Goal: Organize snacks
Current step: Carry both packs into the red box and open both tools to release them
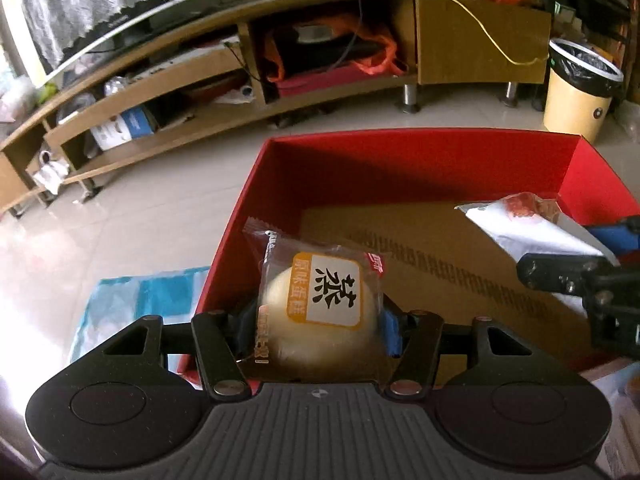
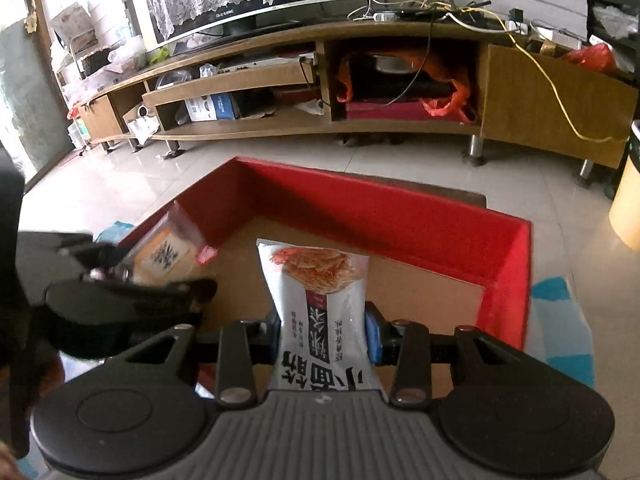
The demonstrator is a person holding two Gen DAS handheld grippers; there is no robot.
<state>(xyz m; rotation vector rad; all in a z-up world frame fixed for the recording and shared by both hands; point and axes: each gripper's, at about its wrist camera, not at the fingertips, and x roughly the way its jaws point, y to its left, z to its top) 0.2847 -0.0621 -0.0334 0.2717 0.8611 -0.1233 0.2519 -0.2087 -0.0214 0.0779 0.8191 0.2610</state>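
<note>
My left gripper [image 1: 316,326] is shut on a wrapped pale round cake [image 1: 320,308] with an orange-and-white label, held over the left part of the red box [image 1: 400,148]. The box has a bare brown cardboard floor [image 1: 420,248]. In the right wrist view my right gripper [image 2: 324,328] is shut on a white noodle-snack packet [image 2: 320,300], held above the same red box [image 2: 360,208]. The packet [image 1: 528,224] and the right gripper's fingers [image 1: 560,276] show at the right edge of the left view. The cake [image 2: 164,252] and the left gripper show at the left of the right view.
The red box stands on a blue-and-white cloth [image 1: 132,304], also seen as the cloth [image 2: 560,320] to the right. Beyond lies a tiled floor [image 1: 160,208], a long wooden TV stand [image 2: 360,120] with clutter, and a cream waste bin [image 1: 580,92].
</note>
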